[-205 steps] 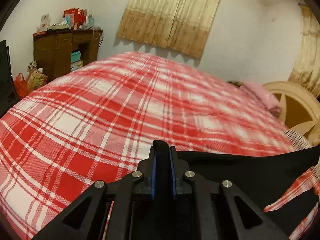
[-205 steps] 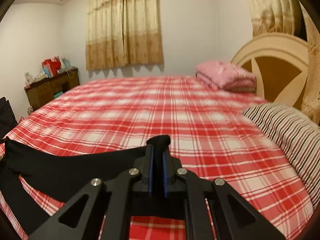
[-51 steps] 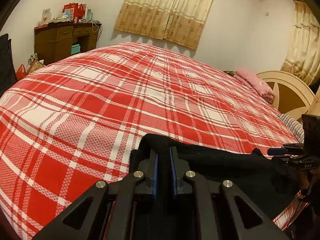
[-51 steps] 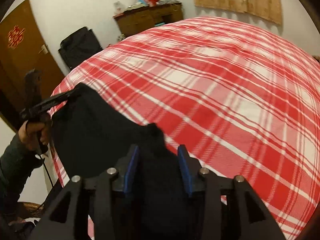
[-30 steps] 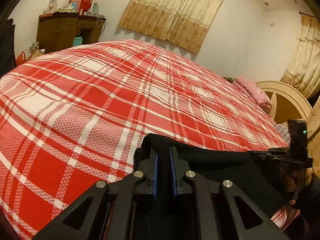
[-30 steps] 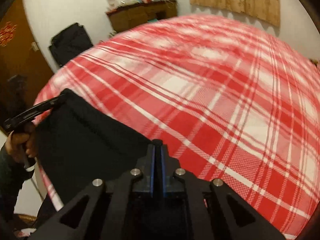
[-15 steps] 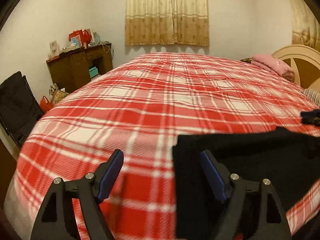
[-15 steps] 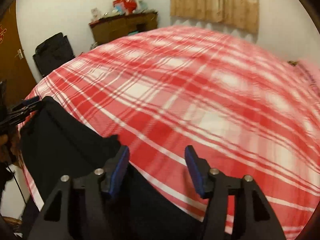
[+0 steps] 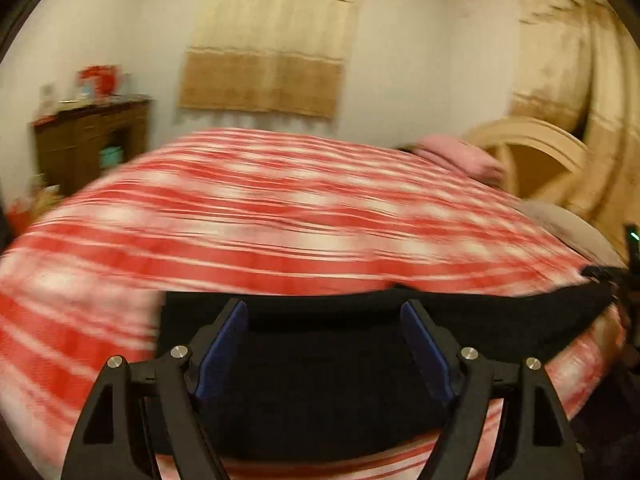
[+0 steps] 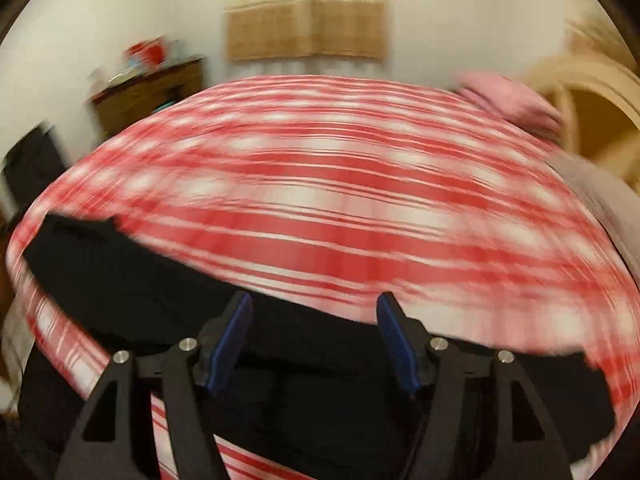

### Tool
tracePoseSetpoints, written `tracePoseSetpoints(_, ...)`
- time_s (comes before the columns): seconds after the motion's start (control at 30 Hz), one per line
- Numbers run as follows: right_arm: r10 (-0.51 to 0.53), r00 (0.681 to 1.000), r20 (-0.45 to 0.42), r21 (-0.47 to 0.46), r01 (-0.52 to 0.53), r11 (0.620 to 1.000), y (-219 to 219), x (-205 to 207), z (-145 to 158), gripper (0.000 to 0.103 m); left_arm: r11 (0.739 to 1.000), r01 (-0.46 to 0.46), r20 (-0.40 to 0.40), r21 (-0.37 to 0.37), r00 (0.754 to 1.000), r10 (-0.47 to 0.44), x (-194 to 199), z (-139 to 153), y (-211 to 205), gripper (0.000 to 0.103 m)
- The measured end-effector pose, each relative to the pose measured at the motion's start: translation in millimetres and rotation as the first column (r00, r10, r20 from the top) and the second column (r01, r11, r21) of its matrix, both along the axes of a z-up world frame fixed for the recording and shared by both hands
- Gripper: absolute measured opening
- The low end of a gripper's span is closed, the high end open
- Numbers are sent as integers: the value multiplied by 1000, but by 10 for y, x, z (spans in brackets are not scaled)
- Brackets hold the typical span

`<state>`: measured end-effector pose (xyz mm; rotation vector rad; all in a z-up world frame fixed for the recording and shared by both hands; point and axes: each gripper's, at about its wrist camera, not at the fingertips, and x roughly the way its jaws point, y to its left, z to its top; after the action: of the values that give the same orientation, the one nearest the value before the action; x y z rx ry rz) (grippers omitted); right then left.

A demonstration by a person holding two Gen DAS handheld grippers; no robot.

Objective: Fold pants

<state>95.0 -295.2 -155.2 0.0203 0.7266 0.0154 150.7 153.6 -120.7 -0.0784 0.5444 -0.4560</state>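
The black pants (image 9: 328, 364) lie flat along the near edge of the red plaid bed (image 9: 280, 220). They also show in the right wrist view (image 10: 132, 280), stretching from the far left to below my fingers. My left gripper (image 9: 326, 344) is open and empty, just above the pants. My right gripper (image 10: 316, 340) is open and empty, also above the pants. Both views are blurred by motion.
A brown cabinet (image 9: 88, 140) with red items on top stands at the back left. A pink folded blanket (image 9: 460, 156) and a curved wooden headboard (image 9: 540, 160) are at the right. Curtains (image 9: 272, 40) hang on the far wall. A dark bag (image 10: 32, 160) stands left of the bed.
Both grippers were shut on the pants a second ago, then opened and let go. The pants now lie on the bed, and both cameras have swung to face the far wall.
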Motion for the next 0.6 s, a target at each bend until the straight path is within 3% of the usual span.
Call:
tracePoseSetpoints(0.07, -72, 997, -16, 31, 72, 997, -314, -73, 8, 67, 998, 61, -15, 0, 998, -61, 39, -73, -363, 80)
tracePoseSetpoints(0.17, -130, 991, -13, 1, 130, 992, -529, -118, -45, 67, 985, 165, -71, -42, 983, -167, 101, -237, -907, 80)
tracePoseSetpoints(0.3, -133, 989, -68, -29, 131, 991, -650, -40, -202, 67, 938, 338, -143, -81, 927, -346, -51, -421, -1587, 80)
tracePoseSetpoints(0.37, -93, 985, -145, -7, 93, 996, -664, -27, -279, 67, 913, 406, -174, -44, 897, -407, -161, -509, -1839, 80)
tracePoseSetpoints(0.5, 24, 981, -195, -17, -28, 999, -541, -383, -292, 58, 878, 473, -180, 70, 872, -456, -337, -641, -2032, 80)
tracePoseSetpoints(0.6, 116, 967, -227, -26, -125, 992, -418, -745, -289, 57, 856, 513, -202, 64, 847, -492, -345, -616, -1968, 80)
